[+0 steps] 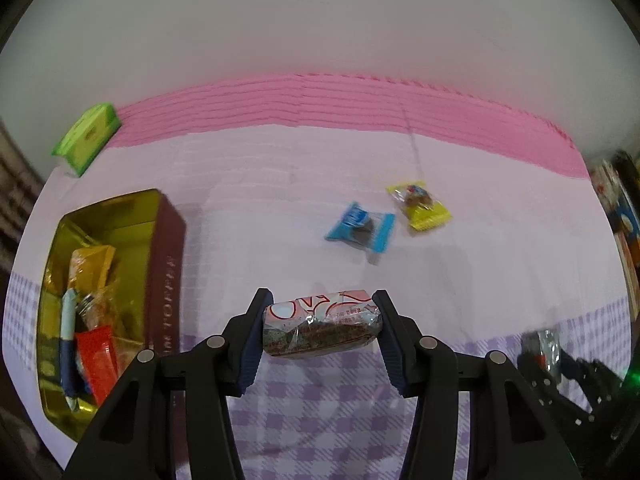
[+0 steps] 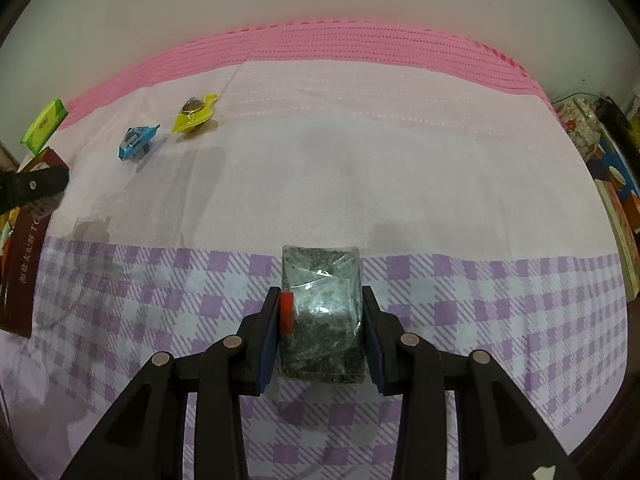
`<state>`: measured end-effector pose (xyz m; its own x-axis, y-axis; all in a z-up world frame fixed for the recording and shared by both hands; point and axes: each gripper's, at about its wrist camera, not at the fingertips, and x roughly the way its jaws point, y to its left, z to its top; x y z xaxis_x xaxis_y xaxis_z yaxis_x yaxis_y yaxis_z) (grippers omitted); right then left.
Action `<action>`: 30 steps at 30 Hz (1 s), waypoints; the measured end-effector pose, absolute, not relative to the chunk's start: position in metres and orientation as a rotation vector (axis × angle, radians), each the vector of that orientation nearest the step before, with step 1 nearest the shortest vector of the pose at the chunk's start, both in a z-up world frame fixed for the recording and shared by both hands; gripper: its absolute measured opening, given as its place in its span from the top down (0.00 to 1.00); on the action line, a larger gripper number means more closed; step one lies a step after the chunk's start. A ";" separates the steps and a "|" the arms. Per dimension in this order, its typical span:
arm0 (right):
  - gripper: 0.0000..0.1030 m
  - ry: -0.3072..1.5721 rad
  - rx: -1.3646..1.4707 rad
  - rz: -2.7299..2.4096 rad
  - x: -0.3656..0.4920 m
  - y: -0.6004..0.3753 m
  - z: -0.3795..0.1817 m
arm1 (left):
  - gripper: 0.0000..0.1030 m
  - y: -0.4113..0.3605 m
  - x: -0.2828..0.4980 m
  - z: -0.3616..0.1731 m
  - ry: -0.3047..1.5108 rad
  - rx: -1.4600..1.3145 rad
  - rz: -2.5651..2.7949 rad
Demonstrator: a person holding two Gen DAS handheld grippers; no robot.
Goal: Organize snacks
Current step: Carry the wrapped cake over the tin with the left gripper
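Note:
My left gripper is shut on a white-and-red wrapped snack bar, held crosswise above the cloth, right of the open gold-lined tin. The tin holds several wrapped snacks. My right gripper is shut on a clear packet of dark seaweed snack with a red tab, over the checked cloth. A blue wrapped candy and a yellow wrapped candy lie loose on the cloth farther back. The right gripper with its packet shows at the lower right of the left wrist view.
A green box lies at the far left by the pink band of the cloth. The tin's maroon side and the left gripper's arm show at the left. Colourful boxes stand along the right edge.

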<state>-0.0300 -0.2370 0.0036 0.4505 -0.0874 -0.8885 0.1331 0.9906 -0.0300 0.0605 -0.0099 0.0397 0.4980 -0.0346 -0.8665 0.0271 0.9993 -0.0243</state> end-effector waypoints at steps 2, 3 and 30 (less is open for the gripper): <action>0.65 1.093 0.043 -0.137 -0.030 -0.236 0.003 | 0.50 0.000 0.059 0.043 1.041 -0.026 -0.025; 0.65 1.092 0.039 -0.138 -0.030 -0.234 0.003 | 0.50 0.004 0.058 0.045 1.037 -0.028 -0.017; 0.65 1.098 0.035 -0.138 -0.028 -0.234 0.004 | 0.50 0.188 -0.026 0.044 1.098 -0.034 0.213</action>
